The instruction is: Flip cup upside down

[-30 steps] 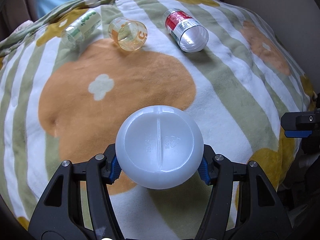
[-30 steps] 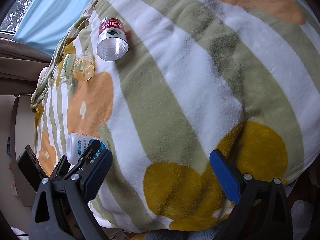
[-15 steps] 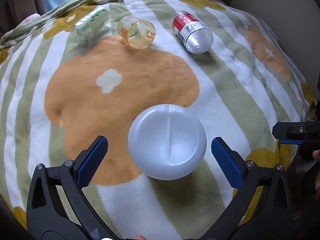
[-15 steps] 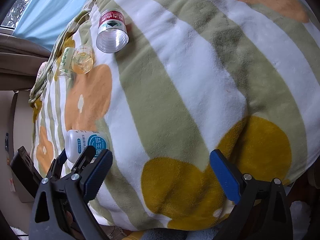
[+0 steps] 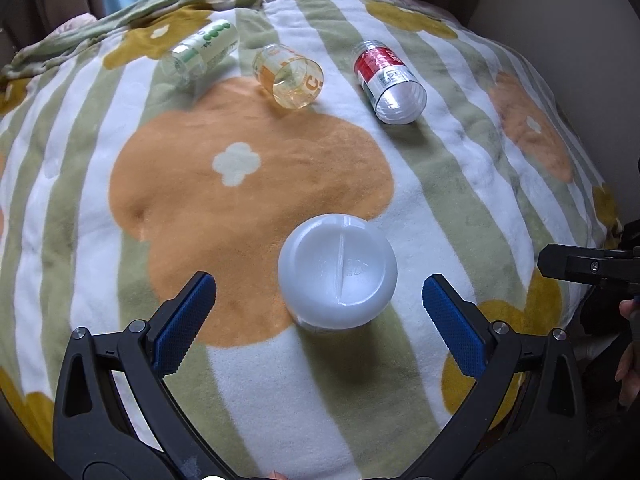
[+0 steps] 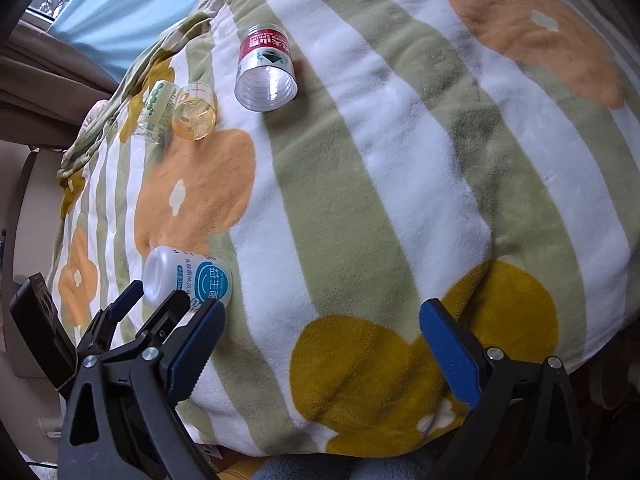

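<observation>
White cup (image 5: 338, 271) stands base-up on the blanket (image 5: 248, 184), lower centre of the left view. Left claw (image 5: 316, 304) wide open, empty, straddling it without contact. Right claw (image 6: 320, 340) also open, empty. Cup looks light, thin plastic, slick; grip mid-wall.

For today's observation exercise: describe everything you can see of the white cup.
The white cup is milky, plastic-looking, with a round base crossed by a moulded ridge and faint embossing. It stands base up on the blanket, slightly tilted in the right wrist view, where a teal-printed label shows. It sits between the open left gripper's fingers, touching neither.
</observation>
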### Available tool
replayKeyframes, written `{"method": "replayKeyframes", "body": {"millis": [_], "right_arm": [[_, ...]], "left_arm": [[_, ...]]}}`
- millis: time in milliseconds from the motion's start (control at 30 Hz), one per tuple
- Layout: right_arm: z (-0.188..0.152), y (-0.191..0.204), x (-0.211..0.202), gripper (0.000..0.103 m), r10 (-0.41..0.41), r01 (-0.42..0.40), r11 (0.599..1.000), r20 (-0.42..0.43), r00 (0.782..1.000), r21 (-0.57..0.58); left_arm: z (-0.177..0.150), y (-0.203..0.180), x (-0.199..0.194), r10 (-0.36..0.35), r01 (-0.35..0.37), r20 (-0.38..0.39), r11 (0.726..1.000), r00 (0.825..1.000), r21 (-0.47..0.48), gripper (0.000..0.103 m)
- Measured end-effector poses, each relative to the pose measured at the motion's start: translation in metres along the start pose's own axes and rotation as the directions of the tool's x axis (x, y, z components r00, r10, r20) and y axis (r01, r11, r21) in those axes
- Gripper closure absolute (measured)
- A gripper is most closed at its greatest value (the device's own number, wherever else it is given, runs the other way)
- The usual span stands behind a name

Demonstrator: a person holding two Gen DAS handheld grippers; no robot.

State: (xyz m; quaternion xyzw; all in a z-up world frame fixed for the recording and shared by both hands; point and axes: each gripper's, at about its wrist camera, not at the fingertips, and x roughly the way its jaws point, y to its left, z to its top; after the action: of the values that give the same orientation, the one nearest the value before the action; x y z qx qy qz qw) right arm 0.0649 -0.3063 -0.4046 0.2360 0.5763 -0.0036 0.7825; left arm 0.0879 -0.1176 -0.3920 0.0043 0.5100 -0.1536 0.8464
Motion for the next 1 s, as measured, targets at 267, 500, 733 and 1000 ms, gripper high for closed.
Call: {"method": "replayKeyframes", "body": {"millis": [267,500,733,1000], "right_arm": [[0.016,0.08,-0.1,0.006,-0.049,0.117,0.951,0.235,0.971,-0.287],[0.022,0.154,-0.222,0.006,0.027,0.203,0.891,0.493,0.87,-0.407],[0.013,0.195,-0.296,0.006,0.059,0.285,0.869,0.656,0.752,-0.404],[-0.003,0.197,-0.308,0.006,0.067,0.3,0.884,0.73,0.68,-0.36]], "left_arm": [[0.044,0.018,-0.139,0.07,-0.061,0.125,0.995,0.99,-0.079,0.0],[0.093,0.031,-0.288,0.155,-0.118,0.318,0.984,0.935,-0.134,0.0],[0.107,0.037,-0.382,0.216,-0.148,0.468,0.973,0.857,-0.177,0.0],[0.092,0.03,-0.389,0.234,-0.178,0.502,0.971,0.833,-0.157,0.0]]}}
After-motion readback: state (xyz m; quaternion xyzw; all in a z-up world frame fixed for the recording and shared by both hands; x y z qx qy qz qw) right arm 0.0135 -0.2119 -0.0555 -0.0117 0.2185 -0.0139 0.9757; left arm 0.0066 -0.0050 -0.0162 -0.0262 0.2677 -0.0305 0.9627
